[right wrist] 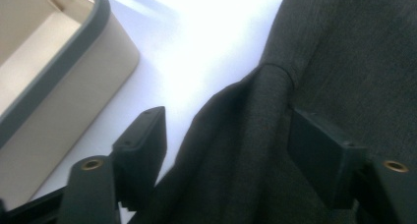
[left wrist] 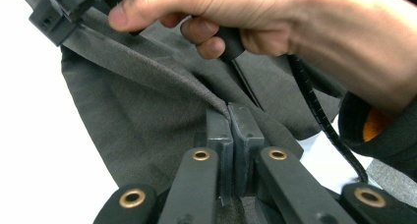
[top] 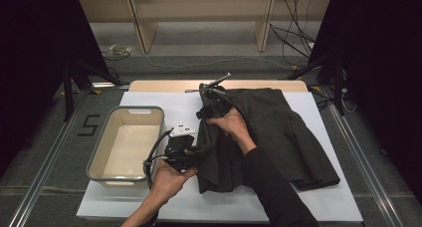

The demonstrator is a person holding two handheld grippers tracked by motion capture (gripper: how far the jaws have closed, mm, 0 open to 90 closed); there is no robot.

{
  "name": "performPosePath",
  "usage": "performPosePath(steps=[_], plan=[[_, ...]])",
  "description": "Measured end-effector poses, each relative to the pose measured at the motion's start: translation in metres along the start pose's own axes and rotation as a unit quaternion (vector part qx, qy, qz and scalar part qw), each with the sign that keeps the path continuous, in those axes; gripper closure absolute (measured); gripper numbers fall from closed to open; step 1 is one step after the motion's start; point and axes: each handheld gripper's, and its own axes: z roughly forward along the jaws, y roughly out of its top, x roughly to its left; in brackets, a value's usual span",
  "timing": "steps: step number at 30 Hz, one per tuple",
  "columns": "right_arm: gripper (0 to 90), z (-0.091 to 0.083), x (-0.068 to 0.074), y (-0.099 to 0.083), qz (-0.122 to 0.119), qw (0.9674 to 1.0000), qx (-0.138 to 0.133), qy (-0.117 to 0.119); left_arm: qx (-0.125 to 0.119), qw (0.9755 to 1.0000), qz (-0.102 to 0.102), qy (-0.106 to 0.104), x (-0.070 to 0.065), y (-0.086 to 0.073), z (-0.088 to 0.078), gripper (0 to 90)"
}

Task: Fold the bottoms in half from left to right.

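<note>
Our left gripper (left wrist: 231, 150) has its jaws clamped on the dark garment (top: 278, 132); our right gripper (right wrist: 231, 150) straddles a fold, jaws apart.

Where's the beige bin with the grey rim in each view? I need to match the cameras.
High view: the bin sits left of centre, beside the dark garment.
Left gripper view: not in it.
Right gripper view: bin at upper left.
Shared landmark: the white table surface.
</note>
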Motion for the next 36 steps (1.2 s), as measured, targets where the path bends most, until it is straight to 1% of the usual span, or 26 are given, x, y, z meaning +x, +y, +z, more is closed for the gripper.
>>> performPosePath(steps=[3, 5, 6, 8, 12, 16, 20, 24, 28, 29, 30, 33, 36], plan=[[42.6, 0.000, -0.002, 0.000, -0.001, 1.0000, 0.005, -0.007, -0.001, 1.0000, 0.001, -0.003, -0.001, 0.001, 0.000, 88.1], [49.3, 0.000, -0.004, 0.000, 0.003, 1.0000, 0.007, -0.005, -0.001, 1.0000, 0.002, -0.004, -0.002, 0.001, 0.000, 88.1], [54.5, 0.000, -0.005, 0.000, 0.004, 0.9999, 0.009, -0.004, -0.002, 1.0000, 0.003, -0.004, -0.003, 0.002, 0.000, 88.1], [61.5, 0.000, -0.008, 0.000, 0.011, 0.9998, 0.013, 0.003, -0.003, 1.0000, 0.004, -0.005, -0.003, 0.003, 0.001, 88.0], [76.1, -0.004, -0.009, 0.000, 0.006, 0.9999, 0.013, 0.004, -0.005, 0.9999, 0.000, -0.012, -0.003, 0.004, 0.002, 88.0], [83.2, -0.008, -0.012, 0.000, 0.004, 0.9998, 0.015, 0.009, -0.007, 0.9999, 0.004, -0.011, -0.006, 0.006, 0.002, 87.9], [85.5, -0.013, -0.014, 0.000, 0.001, 0.9999, 0.013, 0.007, -0.009, 0.9998, 0.003, -0.017, -0.008, 0.008, 0.003, 87.8], [85.9, -0.020, -0.017, 0.000, -0.001, 0.9999, 0.008, 0.007, -0.010, 0.9997, 0.008, -0.023, -0.013, 0.011, 0.003, 87.7], [86.0, -0.032, -0.022, -0.001, -0.005, 1.0000, 0.000, 0.006, -0.013, 0.9991, 0.009, -0.039, -0.018, 0.016, 0.005, 87.6], [86.0, -0.032, -0.022, -0.001, -0.005, 1.0000, 0.000, 0.006, -0.013, 0.9991, 0.009, -0.039, -0.018, 0.016, 0.005, 87.6], [86.1, -0.039, -0.027, -0.002, -0.004, 1.0000, -0.005, 0.006, -0.016, 0.9989, 0.013, -0.043, -0.022, 0.019, 0.006, 87.5], [86.1, -0.050, -0.034, -0.003, 0.001, 1.0000, -0.008, 0.005, -0.019, 0.9984, 0.015, -0.051, -0.028, 0.024, 0.008, 87.5], [86.1, -0.059, -0.042, -0.004, 0.011, 0.9998, -0.013, 0.006, -0.020, 0.9980, 0.017, -0.058, -0.035, 0.030, 0.013, 87.5]])
